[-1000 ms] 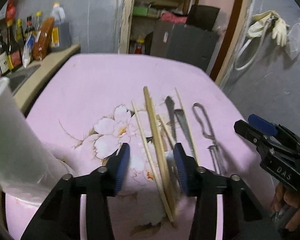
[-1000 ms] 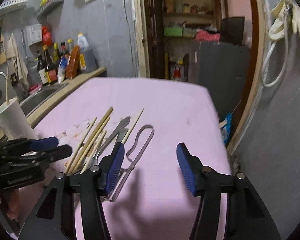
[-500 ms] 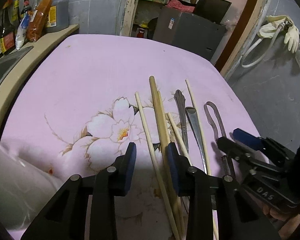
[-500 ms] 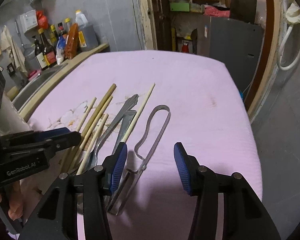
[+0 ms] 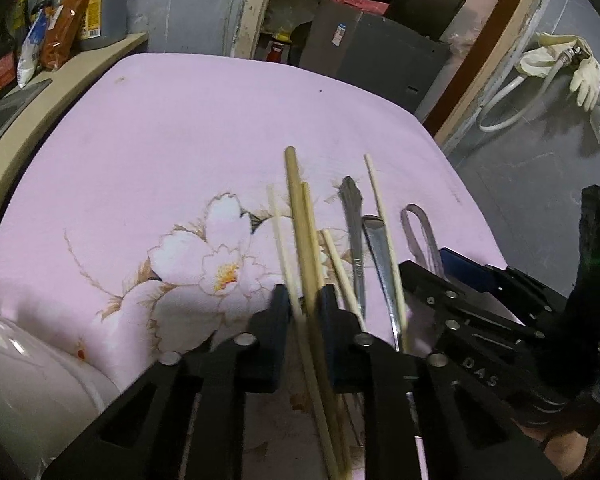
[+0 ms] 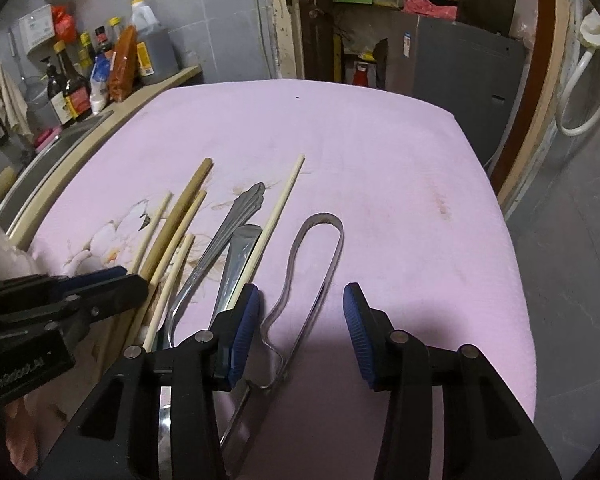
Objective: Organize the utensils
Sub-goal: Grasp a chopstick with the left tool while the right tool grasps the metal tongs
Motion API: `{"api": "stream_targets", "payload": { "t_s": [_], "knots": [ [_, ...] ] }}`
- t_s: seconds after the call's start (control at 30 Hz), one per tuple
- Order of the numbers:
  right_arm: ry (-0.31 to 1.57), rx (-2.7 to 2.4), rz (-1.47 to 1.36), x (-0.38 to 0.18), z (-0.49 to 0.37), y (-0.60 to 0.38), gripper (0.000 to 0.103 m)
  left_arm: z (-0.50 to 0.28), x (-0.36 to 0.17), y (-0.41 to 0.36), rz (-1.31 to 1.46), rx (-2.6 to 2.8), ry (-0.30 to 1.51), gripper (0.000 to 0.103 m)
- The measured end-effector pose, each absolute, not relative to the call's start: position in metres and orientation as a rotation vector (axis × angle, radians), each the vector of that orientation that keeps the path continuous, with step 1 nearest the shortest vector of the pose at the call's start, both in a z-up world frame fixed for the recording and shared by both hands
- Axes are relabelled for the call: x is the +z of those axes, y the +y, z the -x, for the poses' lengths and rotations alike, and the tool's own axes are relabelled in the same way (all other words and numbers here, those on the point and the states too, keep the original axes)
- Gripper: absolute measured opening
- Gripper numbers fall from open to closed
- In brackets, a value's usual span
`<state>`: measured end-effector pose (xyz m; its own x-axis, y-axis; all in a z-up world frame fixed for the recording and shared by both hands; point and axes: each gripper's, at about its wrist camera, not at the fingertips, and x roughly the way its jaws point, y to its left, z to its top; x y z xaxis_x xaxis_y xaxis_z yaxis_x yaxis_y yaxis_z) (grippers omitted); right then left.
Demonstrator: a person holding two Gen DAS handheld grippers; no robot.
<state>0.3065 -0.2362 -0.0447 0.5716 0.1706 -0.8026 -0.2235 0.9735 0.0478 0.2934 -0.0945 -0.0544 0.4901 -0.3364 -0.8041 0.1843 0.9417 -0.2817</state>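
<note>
Chopsticks fill the left wrist view: the left gripper (image 5: pixel 303 320) has its blue-padded jaws drawn in tight on the thick tan bamboo chopstick (image 5: pixel 296 216) and a thinner one pressed against it, down near their lower ends. Everything lies on the pink flower-printed tablecloth (image 5: pixel 180 152). Just right of the thick chopstick lie a pale thin chopstick (image 5: pixel 336 264), two grey metal cutlery handles (image 5: pixel 354 236) and another pale stick, and beyond those the bent steel strip tongs (image 5: pixel 418 228). A white plastic container (image 5: pixel 20 380) sits well off to the left of the chopstick.

From the right wrist view, the right gripper (image 6: pixel 300 332) hangs spread wide and empty, its jaws straddling the lower part of the steel tongs (image 6: pixel 324 248), which lie well right of the thick chopstick (image 6: pixel 180 212). Its left pad sits almost against the long pale chopstick (image 6: pixel 276 208).

Risks, as I judge them: the left grip is low and off-centre, so the two sticks may scissor or droop on lifting and drag the neighbours. If the right jaws close here, they could catch that pale chopstick along with the tongs.
</note>
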Motion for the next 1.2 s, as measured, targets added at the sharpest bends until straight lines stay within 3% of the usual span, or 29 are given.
{"api": "stream_targets", "payload": {
  "t_s": [0.07, 0.3, 0.7, 1.03, 1.2],
  "knots": [
    [0.933, 0.221, 0.072, -0.045, -0.306, -0.236, 0.031, -0.293, -0.053, -0.095, 0.166, -0.308, 1.015, 0.009],
    [0.941, 0.239, -0.035, -0.041, -0.299, -0.247, 0.017, -0.285, -0.047, -0.095, 0.212, -0.317, 1.011, 0.003],
    [0.788, 0.287, -0.154, -0.02, -0.245, -0.254, 0.016, -0.246, -0.039, -0.082, 0.211, -0.35, 0.945, 0.002],
    [0.781, 0.325, -0.171, -0.025, -0.23, -0.243, 0.016, -0.229, -0.042, -0.075, 0.233, -0.36, 0.96, 0.002],
    [0.693, 0.332, -0.196, -0.016, -0.213, -0.247, 0.016, -0.213, -0.028, -0.076, 0.242, -0.419, 0.858, 0.002]
  ]
}}
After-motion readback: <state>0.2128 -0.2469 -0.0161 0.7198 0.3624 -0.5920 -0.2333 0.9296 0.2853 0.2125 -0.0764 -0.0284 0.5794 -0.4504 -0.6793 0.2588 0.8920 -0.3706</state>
